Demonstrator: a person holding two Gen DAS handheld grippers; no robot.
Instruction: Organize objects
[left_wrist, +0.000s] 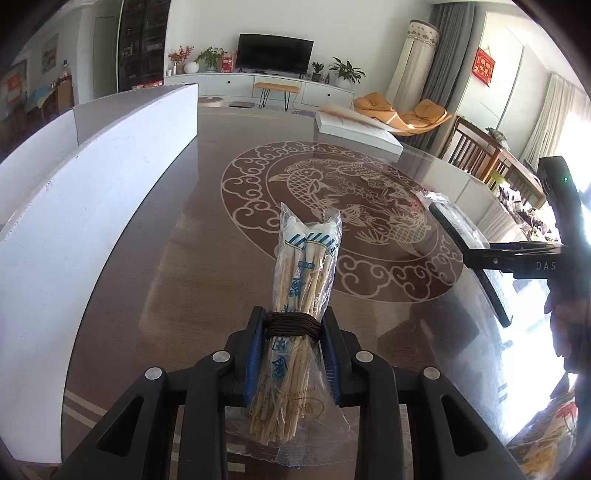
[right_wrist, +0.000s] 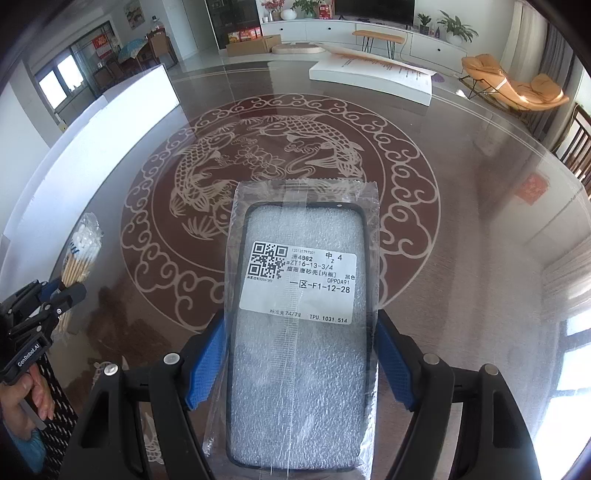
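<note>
We've got a glossy glass-topped table (right_wrist: 480, 206) that mirrors the room. At 6 o'clock in the left view the wooden swabs (left_wrist: 295, 295) sit in crinkly clear plastic, bound with dark matt cord (left_wrist: 293, 325). In the right view the phone case (right_wrist: 301, 350) has a black rim, bubbly foam filling, a clear shiny bag and a matt paper label (right_wrist: 299, 280). Pads (right_wrist: 205, 365) look ribbed blue rubber.

Brown table (right_wrist: 461, 206) with fish motif, black phone case (right_wrist: 301, 369)
</note>
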